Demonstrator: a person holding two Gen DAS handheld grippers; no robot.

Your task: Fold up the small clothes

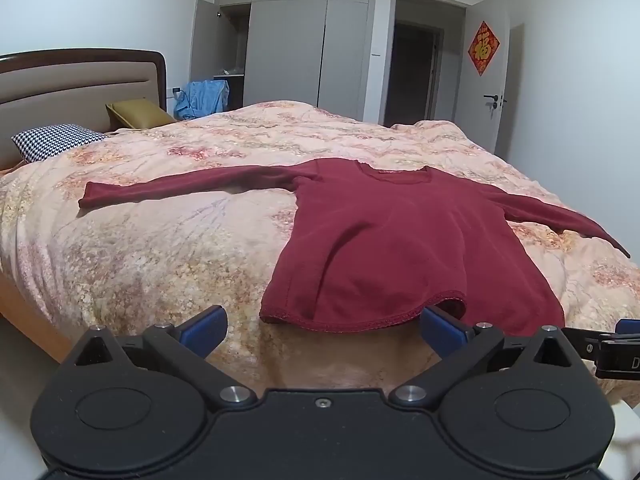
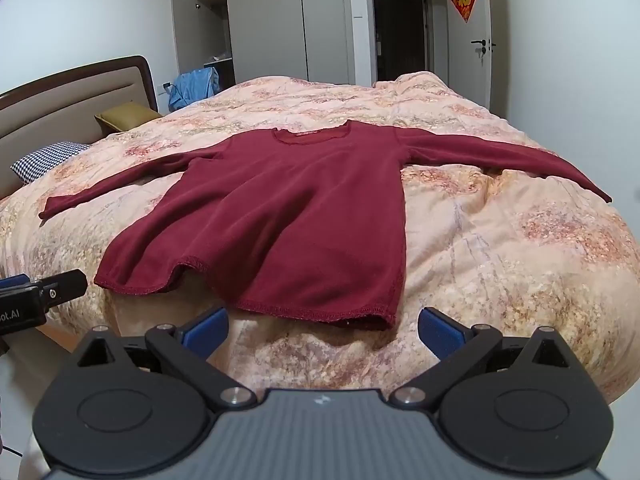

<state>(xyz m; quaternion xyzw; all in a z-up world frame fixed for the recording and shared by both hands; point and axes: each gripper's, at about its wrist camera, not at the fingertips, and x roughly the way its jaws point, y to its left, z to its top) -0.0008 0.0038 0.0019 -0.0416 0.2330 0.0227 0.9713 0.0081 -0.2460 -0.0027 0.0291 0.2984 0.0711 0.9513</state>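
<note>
Jaws wide — both grippers (image 1: 323, 328) (image 2: 322, 330) empty.

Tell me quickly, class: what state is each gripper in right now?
Left gripper: open, holding nothing, just short of the red shirt's hem.
Right gripper: open, holding nothing.

Other gripper (image 1: 616, 350) cut off by edge.

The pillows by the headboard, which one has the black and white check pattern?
The checked pillow, nearer the camera; the other pillow behind it is plain mustard yellow.
</note>
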